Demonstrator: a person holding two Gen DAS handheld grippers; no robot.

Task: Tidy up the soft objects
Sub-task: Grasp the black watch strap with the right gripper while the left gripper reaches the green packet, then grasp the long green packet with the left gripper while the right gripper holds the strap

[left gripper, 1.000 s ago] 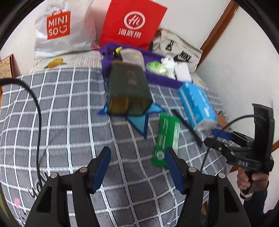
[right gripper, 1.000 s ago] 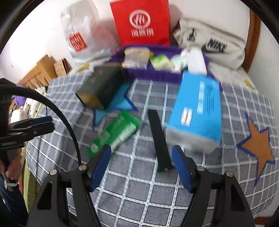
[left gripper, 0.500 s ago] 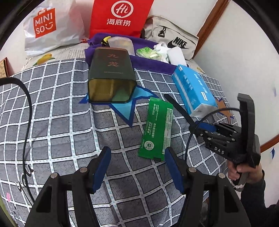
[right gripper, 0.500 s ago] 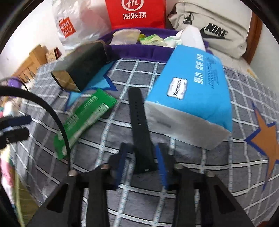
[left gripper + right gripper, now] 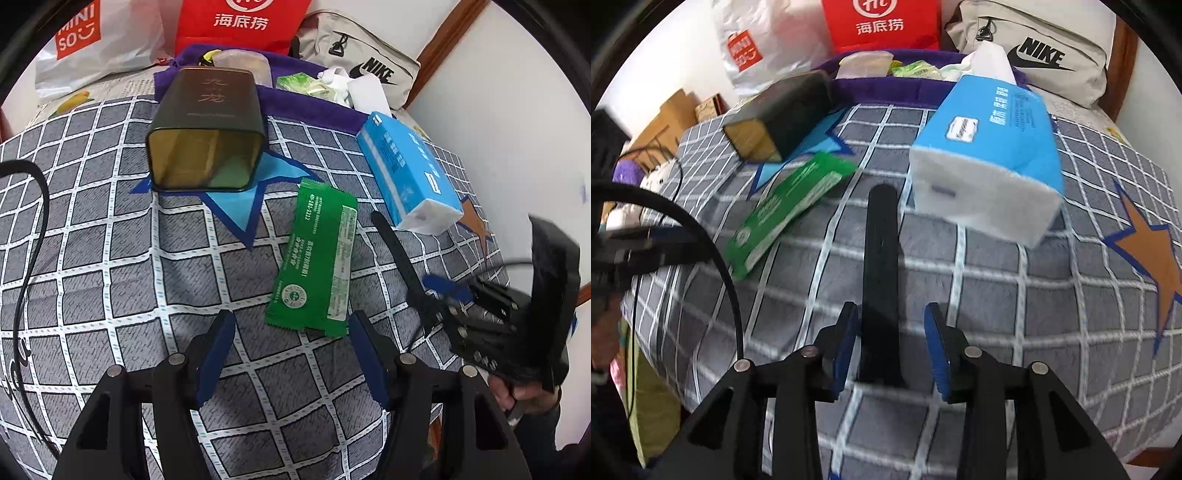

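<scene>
Left hand-held gripper (image 5: 291, 354) released, hovering just short of the green packet (image 5: 316, 258) mid-bed (image 5: 92, 240): light, crinkly, slippery; pinch its near sealed edge. Right hand-held gripper (image 5: 891, 345) opening, straddling the black strap (image 5: 881, 273) near the front edge, pads apart; limp, light.

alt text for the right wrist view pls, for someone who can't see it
The right gripper, jaws opening, straddles the near end of a black strap lying on a grey checked bedspread. A blue tissue pack lies to its right, a green packet to its left.
</scene>
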